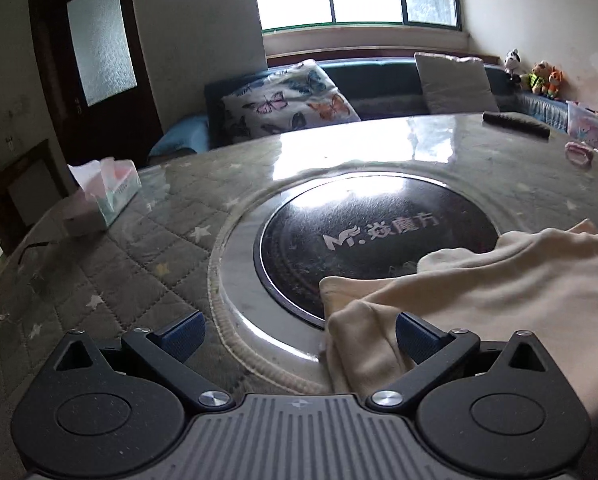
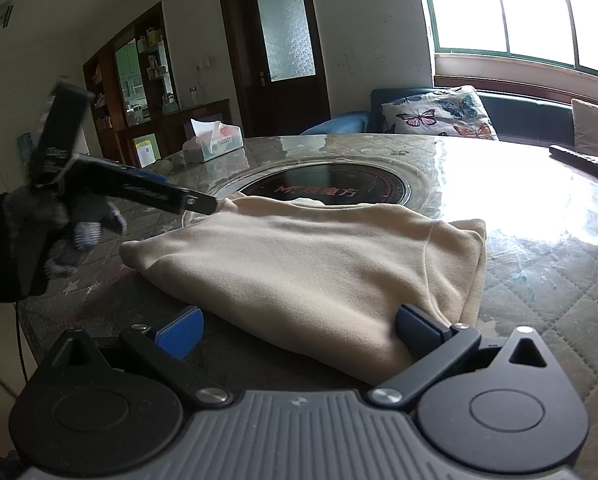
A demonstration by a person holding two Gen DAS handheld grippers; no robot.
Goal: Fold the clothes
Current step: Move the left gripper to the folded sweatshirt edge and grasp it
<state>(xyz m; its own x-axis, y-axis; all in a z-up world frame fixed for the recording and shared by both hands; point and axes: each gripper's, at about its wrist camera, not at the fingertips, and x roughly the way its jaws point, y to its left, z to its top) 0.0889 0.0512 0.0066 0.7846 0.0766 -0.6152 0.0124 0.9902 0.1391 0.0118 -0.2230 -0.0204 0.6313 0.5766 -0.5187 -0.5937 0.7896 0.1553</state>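
A cream garment [image 2: 307, 264] lies folded in a thick pad on the round table, its far edge over the black hotplate [image 2: 331, 188]. My right gripper [image 2: 299, 332] is open at the pad's near edge, with cloth between the blue pads [image 2: 179, 334]. In the left wrist view the garment [image 1: 499, 280] fills the lower right. One folded corner lies inside my open left gripper [image 1: 299, 338], against its right pad [image 1: 417, 338]. The right wrist view shows the left gripper [image 2: 203, 203], held by a gloved hand [image 2: 79, 224], with its tip at the garment's far left edge.
The table's quilted grey cover [image 1: 139, 264] lies under a glossy sheet. On it are a tissue box [image 1: 107, 196] at the left, a dark remote [image 1: 517, 124] and a pink item [image 1: 579, 152] at the far right. A sofa with a butterfly pillow [image 1: 287, 100] stands behind.
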